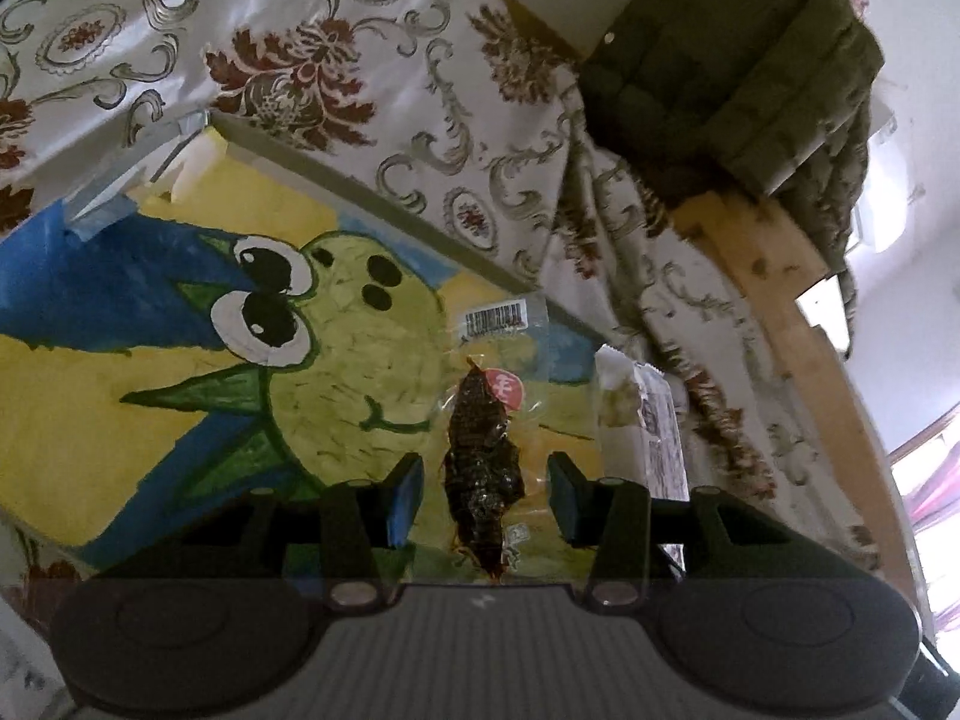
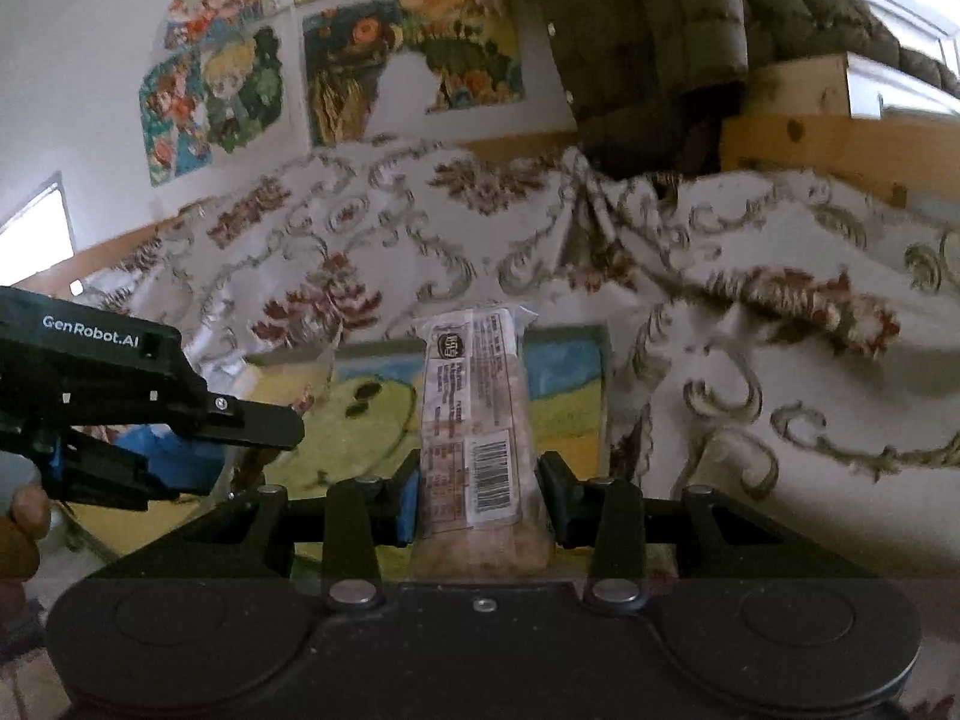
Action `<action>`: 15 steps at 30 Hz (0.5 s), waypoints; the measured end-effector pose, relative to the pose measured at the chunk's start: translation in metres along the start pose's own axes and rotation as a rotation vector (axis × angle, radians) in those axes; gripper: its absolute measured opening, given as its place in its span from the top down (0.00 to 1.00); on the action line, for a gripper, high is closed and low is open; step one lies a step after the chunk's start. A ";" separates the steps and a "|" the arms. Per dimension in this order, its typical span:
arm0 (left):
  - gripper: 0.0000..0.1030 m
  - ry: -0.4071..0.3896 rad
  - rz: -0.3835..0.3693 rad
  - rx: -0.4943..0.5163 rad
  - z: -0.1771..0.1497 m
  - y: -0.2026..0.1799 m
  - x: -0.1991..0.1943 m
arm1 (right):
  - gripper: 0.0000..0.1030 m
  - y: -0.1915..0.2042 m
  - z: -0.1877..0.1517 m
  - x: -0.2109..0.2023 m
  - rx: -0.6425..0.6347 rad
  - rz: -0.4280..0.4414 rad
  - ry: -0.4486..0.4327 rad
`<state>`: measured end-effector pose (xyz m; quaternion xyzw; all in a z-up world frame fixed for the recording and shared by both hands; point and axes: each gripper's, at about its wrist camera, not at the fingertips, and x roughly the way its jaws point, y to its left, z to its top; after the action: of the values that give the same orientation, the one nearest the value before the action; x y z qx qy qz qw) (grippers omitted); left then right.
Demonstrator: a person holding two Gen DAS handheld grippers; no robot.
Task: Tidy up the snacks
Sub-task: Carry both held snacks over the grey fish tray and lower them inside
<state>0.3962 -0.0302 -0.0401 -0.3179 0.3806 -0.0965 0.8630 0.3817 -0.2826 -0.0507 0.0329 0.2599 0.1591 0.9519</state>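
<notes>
Two snack packets are in play, and neither appears to have reached a final place; no container or sorted group of snacks is visible, so the task seems to be at an early or middle stage. In the left wrist view, a clear packet of dark dried meat [image 1: 483, 468] lies on the painted frog picture [image 1: 180, 360], which rests on the floral cloth [image 1: 336, 60]. The left gripper [image 1: 486, 495] stands with its jaws moderately apart, one on each side of the packet, with daylight showing between each pad and the wrapper; it holds nothing, and whether it is about to grasp cannot be told. A second packet, pale and printed [image 1: 645, 420], lies just to the right. In the right wrist view, the right gripper [image 2: 477, 501] has its jaws pressed against the sides of that pale snack packet [image 2: 474, 414], label and barcode facing the camera, so the packet is held, apparently lifted above the picture. The left gripper's black body [image 2: 150, 396] appears at the left edge.
</notes>
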 end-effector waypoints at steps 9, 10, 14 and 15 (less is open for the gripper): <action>0.53 0.027 0.109 0.030 -0.006 0.000 0.019 | 0.59 0.017 -0.008 0.007 -0.097 -0.034 0.045; 0.53 0.032 0.119 0.031 -0.007 0.000 0.020 | 0.59 0.019 -0.009 0.008 -0.107 -0.039 0.049; 0.52 0.035 0.155 0.053 -0.009 -0.004 0.021 | 0.59 0.022 -0.012 0.010 -0.135 -0.048 0.060; 0.52 0.036 0.162 0.060 -0.009 -0.005 0.022 | 0.58 0.022 -0.012 0.011 -0.144 -0.051 0.060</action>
<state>0.4051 -0.0472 -0.0544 -0.2583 0.4174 -0.0434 0.8701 0.3780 -0.2583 -0.0631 -0.0468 0.2768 0.1541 0.9473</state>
